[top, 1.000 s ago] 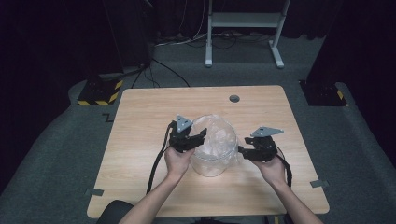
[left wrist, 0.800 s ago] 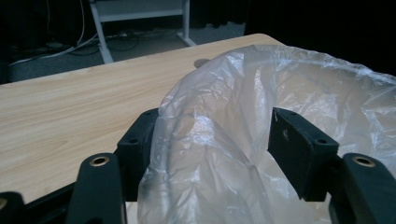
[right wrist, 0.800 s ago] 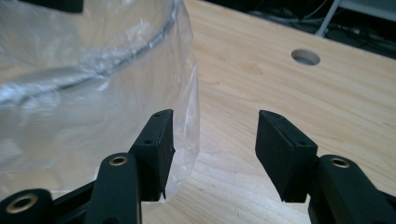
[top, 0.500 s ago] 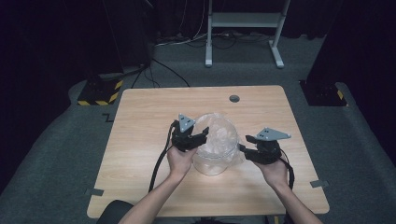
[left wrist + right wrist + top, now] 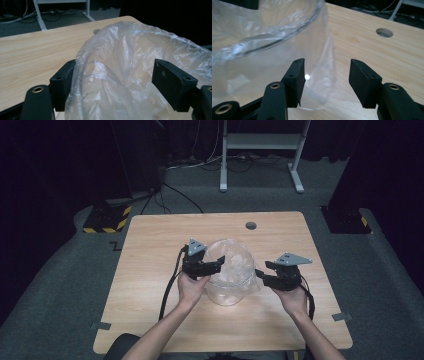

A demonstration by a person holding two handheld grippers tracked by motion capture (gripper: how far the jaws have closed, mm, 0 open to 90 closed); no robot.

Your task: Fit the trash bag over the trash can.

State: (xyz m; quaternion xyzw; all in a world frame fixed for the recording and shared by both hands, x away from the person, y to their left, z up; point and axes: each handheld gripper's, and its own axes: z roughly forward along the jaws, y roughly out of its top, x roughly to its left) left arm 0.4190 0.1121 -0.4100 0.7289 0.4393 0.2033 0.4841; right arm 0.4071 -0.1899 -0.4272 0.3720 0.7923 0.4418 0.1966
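On the wooden table (image 5: 150, 250), the left gripper (image 5: 212, 266), just widening, straddles the plastic bag (image 5: 235, 265); the right gripper (image 5: 261, 273) stands spread beside it.

I hold my left gripper (image 5: 218, 265) mid-desk, its jaws just having opened wider. My right gripper (image 5: 258, 273) sits level toward the desk's right edge, jaws parted.
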